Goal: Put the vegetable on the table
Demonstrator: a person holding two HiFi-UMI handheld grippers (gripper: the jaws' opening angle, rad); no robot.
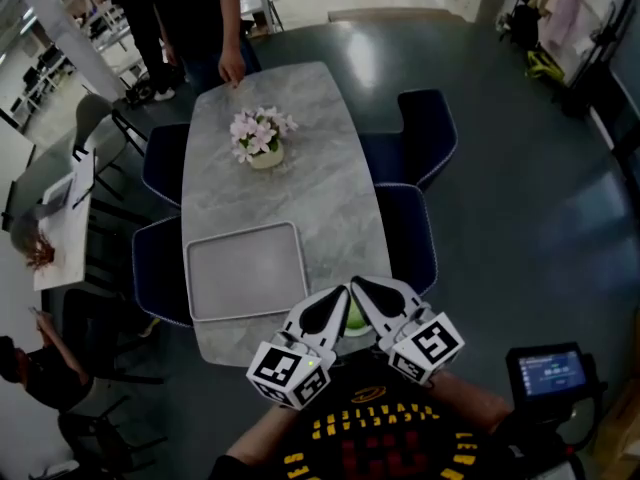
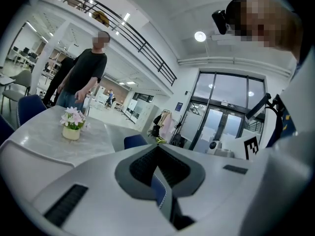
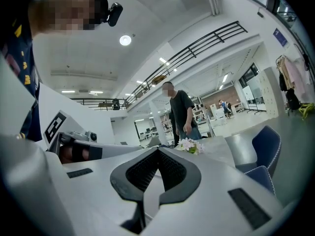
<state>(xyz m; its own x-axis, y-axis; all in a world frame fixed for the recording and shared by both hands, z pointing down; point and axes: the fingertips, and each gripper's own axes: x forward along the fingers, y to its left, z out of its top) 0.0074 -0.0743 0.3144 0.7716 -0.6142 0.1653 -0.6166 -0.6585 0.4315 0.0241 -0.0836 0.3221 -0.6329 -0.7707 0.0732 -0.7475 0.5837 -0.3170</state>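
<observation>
- Two grippers, the left gripper (image 1: 338,296) and the right gripper (image 1: 362,288), are side by side at the near edge of the table (image 1: 330,178).
- Both have their jaws closed tip to tip, with nothing between them.
- A green vegetable (image 1: 354,317) shows in the gap between the two grippers, at the table's near edge.
- An empty tray (image 1: 245,268) lies to the left, and a flower pot (image 1: 262,140) stands further away.

Loads of bare table (image 1: 335,183) right of the tray (image 1: 245,268) and between it and the flowers (image 1: 262,138), so that strip's wide open. Chairs (image 1: 410,233) crowd both long sides, and a person (image 1: 205,13) blocks the far end.
</observation>
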